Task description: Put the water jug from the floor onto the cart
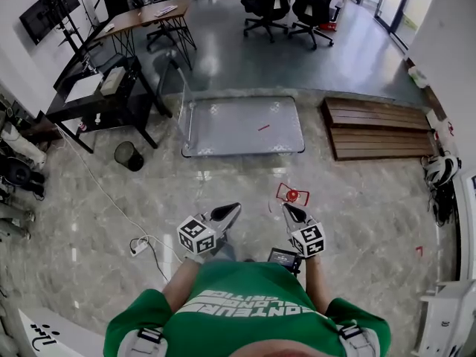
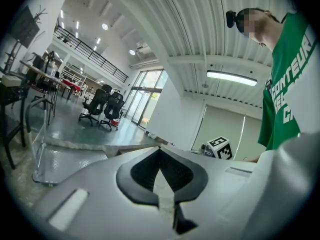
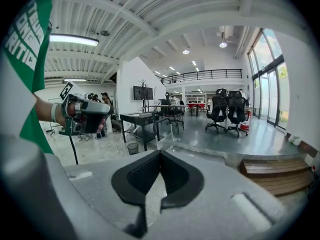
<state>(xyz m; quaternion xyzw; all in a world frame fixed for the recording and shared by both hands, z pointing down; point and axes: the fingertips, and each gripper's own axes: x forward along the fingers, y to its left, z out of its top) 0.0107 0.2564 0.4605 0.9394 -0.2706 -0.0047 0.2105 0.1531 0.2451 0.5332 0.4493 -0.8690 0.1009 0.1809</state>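
Observation:
The cart (image 1: 245, 125), a flat silver platform trolley with an upright push handle (image 1: 178, 76) at its left end, stands on the stone floor ahead of me with nothing on its deck. Just in front of my right gripper (image 1: 285, 207), a small red-capped, red-outlined thing (image 1: 292, 194) sits on the floor; it may be the jug seen from above, I cannot tell. My left gripper (image 1: 236, 207) is held beside the right, at waist height. Both point toward the cart, jaw tips together, nothing between them. The left gripper view shows the cart (image 2: 60, 159) low at left.
A black desk (image 1: 97, 99) and a small bin (image 1: 128, 155) stand left of the cart. A wooden pallet (image 1: 379, 129) lies to its right. Office chairs (image 1: 290, 6) are beyond it. A power strip with its cable (image 1: 139, 246) lies on the floor at my left.

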